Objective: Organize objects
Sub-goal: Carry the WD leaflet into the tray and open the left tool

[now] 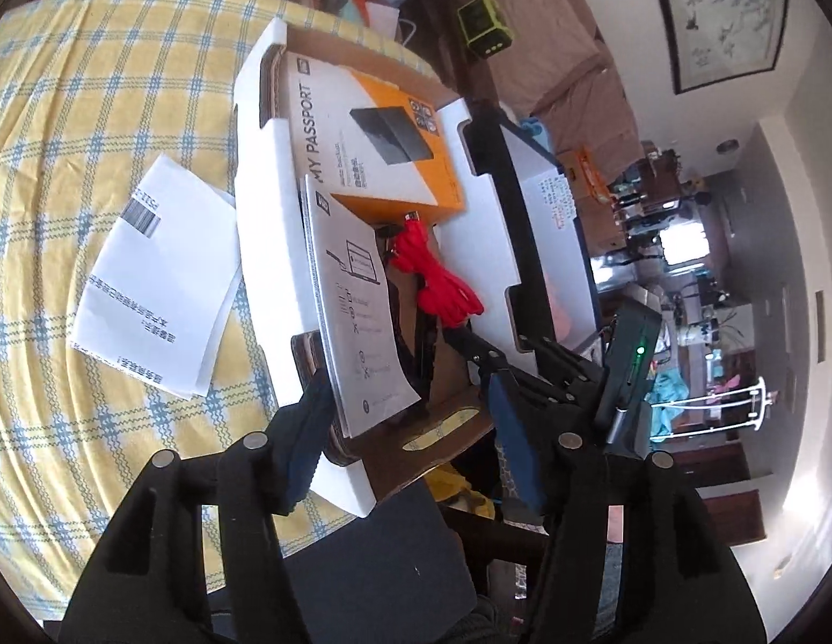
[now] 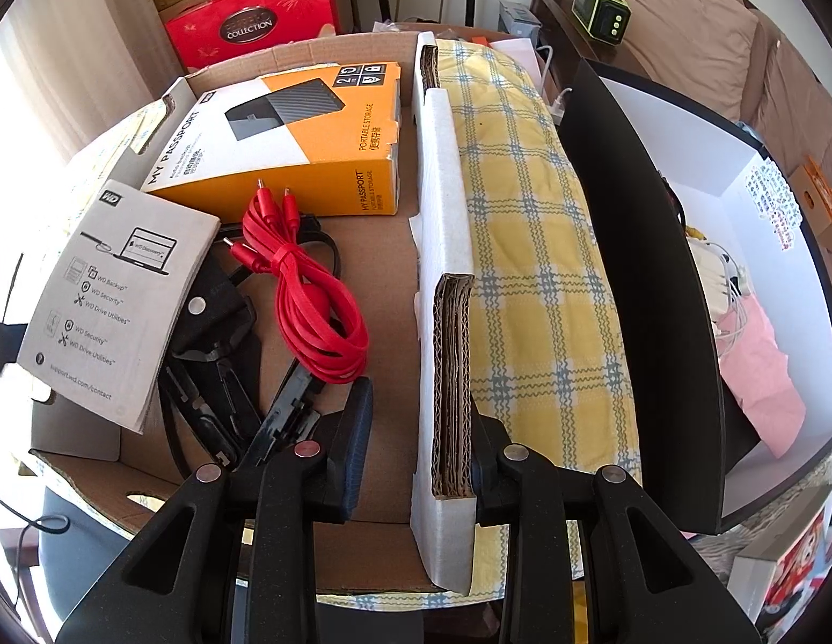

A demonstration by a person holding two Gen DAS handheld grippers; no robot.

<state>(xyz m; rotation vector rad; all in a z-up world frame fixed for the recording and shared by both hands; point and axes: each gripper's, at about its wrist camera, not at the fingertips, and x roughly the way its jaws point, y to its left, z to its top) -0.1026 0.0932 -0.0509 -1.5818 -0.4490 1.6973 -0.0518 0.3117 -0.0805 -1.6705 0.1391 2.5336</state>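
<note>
A shallow cardboard tray with white walls (image 1: 265, 198) (image 2: 443, 172) sits on a yellow checked tablecloth. In it lie an orange MY PASSPORT box (image 1: 373, 134) (image 2: 287, 129), a grey WD booklet (image 1: 357, 311) (image 2: 110, 295), a bundled red cable (image 1: 443, 284) (image 2: 308, 300) and black straps (image 2: 217, 354). My left gripper (image 1: 410, 440) is open, its fingers straddling the tray's near end wall. My right gripper (image 2: 416, 429) is open, its fingers on either side of the tray's right wall, with a gap to the left finger.
Folded white papers (image 1: 158, 279) lie on the tablecloth (image 1: 94, 107) left of the tray. A black-sided white box (image 2: 738, 268) (image 1: 545, 204) with cables and pink cloth stands right of the tray. A red gift bag (image 2: 249, 16) stands behind. A green device (image 2: 604, 11) sits far right.
</note>
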